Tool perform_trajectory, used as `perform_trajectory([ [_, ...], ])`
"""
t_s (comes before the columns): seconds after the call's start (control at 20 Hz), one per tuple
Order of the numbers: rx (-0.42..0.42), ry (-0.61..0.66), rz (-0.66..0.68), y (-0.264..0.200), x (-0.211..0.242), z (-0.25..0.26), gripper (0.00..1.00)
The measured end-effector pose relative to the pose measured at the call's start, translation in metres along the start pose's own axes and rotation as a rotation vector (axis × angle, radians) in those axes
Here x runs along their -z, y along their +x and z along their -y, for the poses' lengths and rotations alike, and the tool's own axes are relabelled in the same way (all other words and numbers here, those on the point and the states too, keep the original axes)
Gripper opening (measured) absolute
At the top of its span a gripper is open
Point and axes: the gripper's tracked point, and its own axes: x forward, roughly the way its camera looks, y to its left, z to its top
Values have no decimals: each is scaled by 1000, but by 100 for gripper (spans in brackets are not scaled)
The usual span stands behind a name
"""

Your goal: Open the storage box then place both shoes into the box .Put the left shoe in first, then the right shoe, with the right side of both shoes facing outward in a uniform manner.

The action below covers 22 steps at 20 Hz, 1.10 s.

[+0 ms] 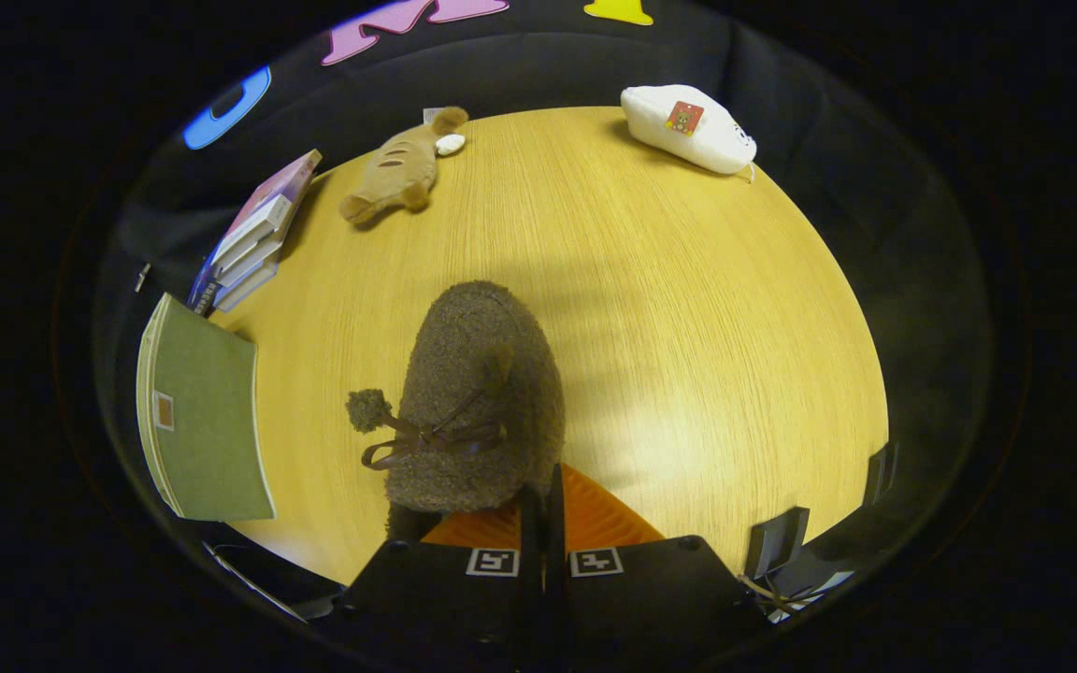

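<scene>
Gripper view has the gripper point(543, 509) hanging over a round wooden table point(688, 308) with its two fingers squeezed nearly together, pinching the back edge of a fuzzy brown shoe point(478, 393). So it looks clamped on the shoe, though the contact spot is partly hidden, so I'm only fairly sure both fingers press on it. The shoe sticks out just ahead of the fingers, toe pointing away, little bow and pompom on top. It seems lifted off the table, but I can't say for certain.

My read: this is the carry step for one shoe. Can't tell if it's the left or the right. Can't pick out the box for sure either.

Next move needs the box found and open, then the shoe turned so its right side faces out before going in.
</scene>
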Motion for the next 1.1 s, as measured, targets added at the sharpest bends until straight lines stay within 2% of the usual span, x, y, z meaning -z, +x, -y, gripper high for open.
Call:
perform_trajectory([
  [0.2, -81, 16, 51, -42, -18, -48, 5],
  [0.5, -231, 32, 95, -95, -39, -148, 5],
  [0.9, -388, -5, 84, -124, -38, -288, 5],
  [1.1, -440, -28, 53, -129, -28, -350, 5],
])
